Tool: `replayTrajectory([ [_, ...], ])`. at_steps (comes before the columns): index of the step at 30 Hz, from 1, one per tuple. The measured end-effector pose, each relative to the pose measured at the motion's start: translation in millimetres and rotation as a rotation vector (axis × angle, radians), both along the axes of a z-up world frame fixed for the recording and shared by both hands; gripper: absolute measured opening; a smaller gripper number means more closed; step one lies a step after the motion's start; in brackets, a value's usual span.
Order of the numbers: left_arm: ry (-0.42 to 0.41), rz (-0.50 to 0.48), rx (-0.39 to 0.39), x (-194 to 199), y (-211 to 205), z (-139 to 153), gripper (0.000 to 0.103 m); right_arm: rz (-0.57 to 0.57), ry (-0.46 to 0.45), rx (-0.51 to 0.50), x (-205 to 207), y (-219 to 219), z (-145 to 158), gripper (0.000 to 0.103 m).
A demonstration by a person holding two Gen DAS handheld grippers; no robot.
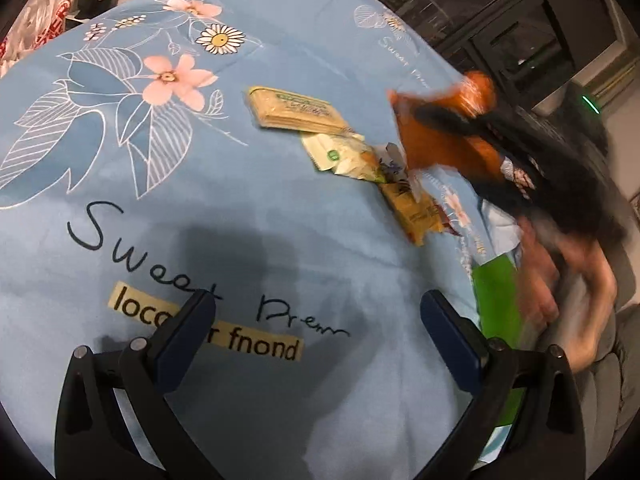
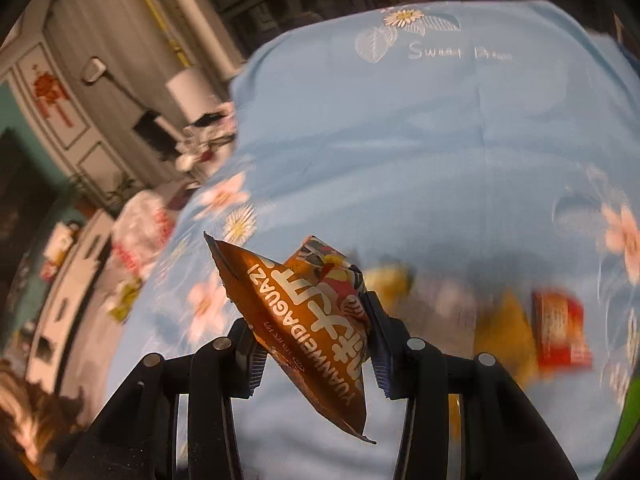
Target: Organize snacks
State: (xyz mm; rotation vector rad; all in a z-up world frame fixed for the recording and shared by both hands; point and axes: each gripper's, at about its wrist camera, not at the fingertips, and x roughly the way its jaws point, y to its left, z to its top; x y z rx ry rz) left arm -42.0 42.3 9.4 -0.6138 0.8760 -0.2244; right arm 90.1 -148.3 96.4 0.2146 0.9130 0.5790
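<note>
My right gripper [image 2: 308, 332] is shut on an orange snack packet [image 2: 304, 320] and holds it above the blue flowered cloth [image 2: 400, 140]. In the left wrist view the same orange packet [image 1: 440, 136] shows blurred at the right, in the right gripper [image 1: 460, 120]. My left gripper [image 1: 316, 308] is open and empty, low over the cloth [image 1: 240, 240]. On the cloth lie a yellow biscuit pack [image 1: 296, 110], a pale green-marked packet [image 1: 340, 156] and a yellow packet [image 1: 412, 208]. A red packet [image 2: 560, 328] and a yellow packet [image 2: 508, 332] lie blurred at the right.
A green box or bag [image 1: 500, 304] stands at the cloth's right edge by the person's hand [image 1: 560, 280]. Plastic bags [image 1: 36, 28] lie beyond the far left edge. Dark cabinets [image 1: 520, 40] stand behind. Curtains and a white cabinet [image 2: 80, 92] are at the left.
</note>
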Motion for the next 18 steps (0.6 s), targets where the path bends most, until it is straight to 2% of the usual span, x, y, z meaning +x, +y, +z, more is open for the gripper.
replayTrajectory([
  [3,-0.010,0.010,0.005,-3,1,2,0.103,0.041,0.077,0.061,-35,-19,-11,0.045],
  [6,-0.016,0.003,-0.016,-6,1,3,0.103,0.067,0.120,0.079,-67,-35,-25,0.045],
  [9,-0.014,-0.007,0.030,-7,-5,2,0.103,0.051,0.202,0.086,-81,-50,-45,0.047],
  [10,-0.014,-0.010,0.054,-7,-8,1,0.103,0.044,0.234,0.095,-80,-55,-51,0.051],
  [11,-0.015,-0.014,0.075,-7,-11,0,0.103,0.023,0.273,0.119,-81,-62,-59,0.063],
  [12,-0.019,-0.016,0.088,-7,-14,0,0.103,0.006,0.284,0.153,-82,-69,-63,0.069],
  [13,-0.022,-0.022,0.101,-6,-18,0,0.103,-0.022,0.284,0.186,-84,-75,-66,0.080],
  [14,-0.021,-0.026,0.106,-5,-20,-2,0.103,-0.068,0.274,0.210,-87,-84,-68,0.085],
  [18,-0.021,-0.061,0.083,3,-25,-3,0.103,-0.113,0.270,0.199,-89,-94,-63,0.085],
])
